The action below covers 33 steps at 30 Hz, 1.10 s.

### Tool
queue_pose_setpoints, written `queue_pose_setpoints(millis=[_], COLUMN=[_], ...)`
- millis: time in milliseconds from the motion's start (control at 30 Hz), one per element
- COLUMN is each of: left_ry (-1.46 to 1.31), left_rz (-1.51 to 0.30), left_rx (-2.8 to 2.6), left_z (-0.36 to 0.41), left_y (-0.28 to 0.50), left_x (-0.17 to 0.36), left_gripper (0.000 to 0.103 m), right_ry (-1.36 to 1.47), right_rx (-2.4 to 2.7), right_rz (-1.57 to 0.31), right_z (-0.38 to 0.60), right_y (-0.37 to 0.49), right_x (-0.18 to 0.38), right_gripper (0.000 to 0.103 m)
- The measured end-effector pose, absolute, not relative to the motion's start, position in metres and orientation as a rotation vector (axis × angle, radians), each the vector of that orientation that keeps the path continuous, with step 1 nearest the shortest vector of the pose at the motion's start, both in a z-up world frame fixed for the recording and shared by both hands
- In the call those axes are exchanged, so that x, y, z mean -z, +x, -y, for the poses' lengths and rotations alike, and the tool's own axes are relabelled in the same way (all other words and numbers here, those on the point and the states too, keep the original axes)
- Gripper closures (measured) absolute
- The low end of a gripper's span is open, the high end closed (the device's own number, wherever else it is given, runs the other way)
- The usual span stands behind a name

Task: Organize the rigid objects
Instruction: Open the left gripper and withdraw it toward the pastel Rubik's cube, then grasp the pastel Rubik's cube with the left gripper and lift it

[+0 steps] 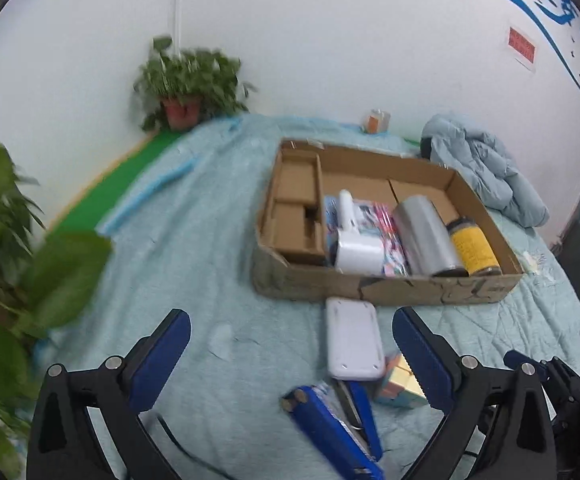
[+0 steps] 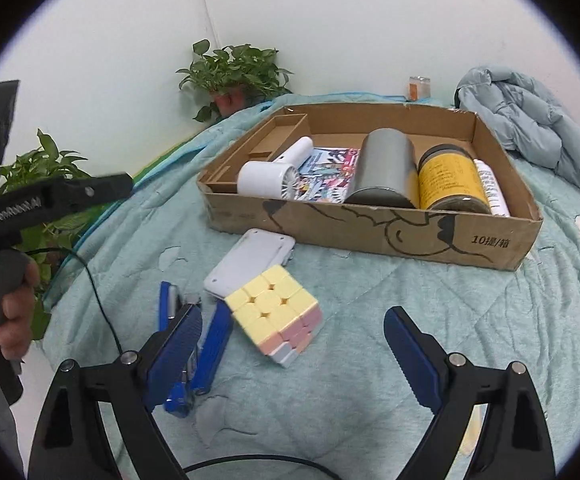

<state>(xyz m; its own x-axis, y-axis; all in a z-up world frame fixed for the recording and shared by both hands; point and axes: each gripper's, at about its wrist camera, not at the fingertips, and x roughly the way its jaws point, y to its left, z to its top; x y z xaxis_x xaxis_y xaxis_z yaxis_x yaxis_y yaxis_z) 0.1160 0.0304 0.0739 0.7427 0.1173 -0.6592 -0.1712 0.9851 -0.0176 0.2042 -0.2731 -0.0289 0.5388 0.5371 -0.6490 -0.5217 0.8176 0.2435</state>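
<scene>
The cube (image 2: 276, 314) lies on the quilt (image 2: 369, 320) ahead of my right gripper (image 2: 291, 344), between its two wide-spread fingers and nearer the left one, touching neither. It leans on the white case (image 2: 250, 262), which lies flat just before the box (image 2: 369, 232). The blue stapler (image 2: 194, 344) sits left of the cube, partly behind my left finger.

My left gripper (image 1: 290, 354) hovers above the same cluster, fingers wide and holding nothing; case (image 1: 353, 338), cube (image 1: 399, 384) and stapler (image 1: 337, 420) all show between them. My left hand (image 2: 8, 312) grips its handle, seen at the right camera's left edge.

In the box: one white fan (image 2: 274, 174), one steel cylinder (image 2: 383, 170), one yellow-labelled jar (image 2: 451, 180), one white tube (image 2: 489, 188), one printed packet (image 2: 327, 174). Outside: one cube, one case, one stapler. Two plants (image 2: 234, 70) stand by the wall; a jacket (image 2: 529, 124) lies heaped right of the box.
</scene>
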Motion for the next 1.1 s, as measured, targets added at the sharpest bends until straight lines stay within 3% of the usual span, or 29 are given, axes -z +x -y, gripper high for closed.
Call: queue_pose_setpoints(millis=[100,200,367,500,800,867,933,967,1033,1100], left_ry=[0.008,0.006,-0.173,-0.274,-0.254,-0.273,-0.279,-0.274,-0.264,-0.271], left_rz=[-0.683,-0.762,-0.94,-1.05,-0.928,-0.931,-0.94,-0.965,-1.016,-1.055], left_rx=[-0.213,-0.218,-0.057,0.025,0.077,0.126,0.195,0.22,0.289,0.349], left_z=[-0.037,-0.039,-0.04,-0.029,-0.017,-0.016,-0.006,0.002,0.016,0.03], left_y=[0.107,0.109,0.123,0.131,0.152,0.168,0.183,0.189,0.2,0.205], left_x=[-0.108,-0.105,-0.028,0.022,0.009,0.006,0.009,0.011,0.019,0.028], left_gripper=[0.001,0.001,0.001,0.008,0.008,0.008,0.008,0.01,0.029,0.039], right_ry=[0.023,0.047,0.156,0.156,0.033,-0.003,-0.008,0.011,0.035,0.047], right_rx=[-0.682,-0.786,-0.9,-0.865,-0.8,-0.805,-0.812,-0.815,-0.808,-0.813], right_rz=[-0.77,-0.772,-0.906,-0.976,-0.96,-0.947,-0.944,-0.953,-0.943,-0.944], right_z=[0.265,0.263,0.271,0.27,0.255,0.246,0.239,0.237,0.238,0.244], right_y=[0.196,0.184,0.179,0.18,0.233,0.241,0.247,0.251,0.253,0.249], right_x=[0.021,0.016,0.046,0.07,0.084,0.088,0.092,0.095,0.097,0.098], right_gripper=[0.01,0.01,0.01,0.01,0.011,0.016,0.029,0.03,0.031,0.033])
